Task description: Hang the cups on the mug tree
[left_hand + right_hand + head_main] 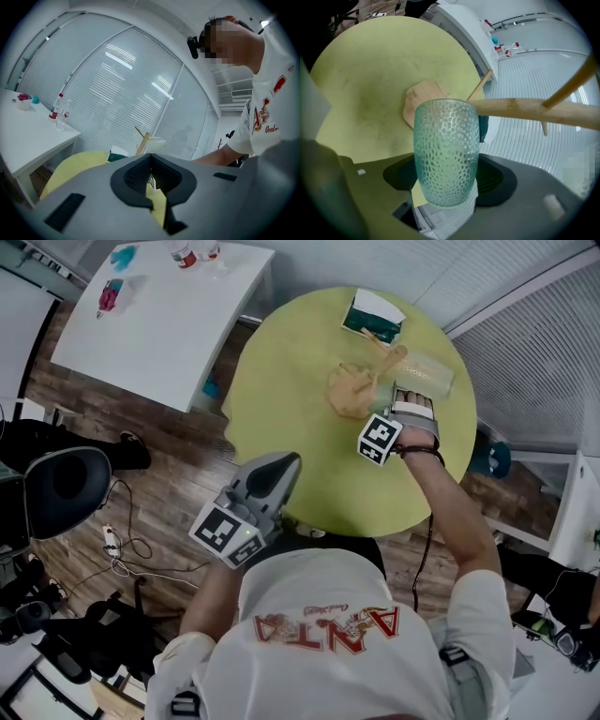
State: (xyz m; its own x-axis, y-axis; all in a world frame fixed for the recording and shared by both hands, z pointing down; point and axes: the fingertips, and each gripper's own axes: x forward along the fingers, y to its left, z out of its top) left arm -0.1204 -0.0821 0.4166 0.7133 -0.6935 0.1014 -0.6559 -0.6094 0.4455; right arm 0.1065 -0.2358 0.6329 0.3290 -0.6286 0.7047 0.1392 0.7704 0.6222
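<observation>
Head view: right hand-held gripper (pixel 405 409) has the cup (pixel 427 376) sideways, right beside the mug tree (pixel 356 390) on the yellow surface (pixel 281 427).

Left gripper view: left hand-held gripper (pixel 157 208) closed, empty (just parked).

Right gripper view: jaws clamp the dimpled cup, tilted, I'd guess, to meet a peg (pixel 525 110).

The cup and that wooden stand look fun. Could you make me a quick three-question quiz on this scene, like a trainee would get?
1. True or false: the left gripper is empty.
2. Fill in: the cup is held by the ____ gripper.
3. The table under the mug tree is: A) white B) yellow-green C) black.
Key: 1 true; 2 right gripper; 3 B.
</observation>
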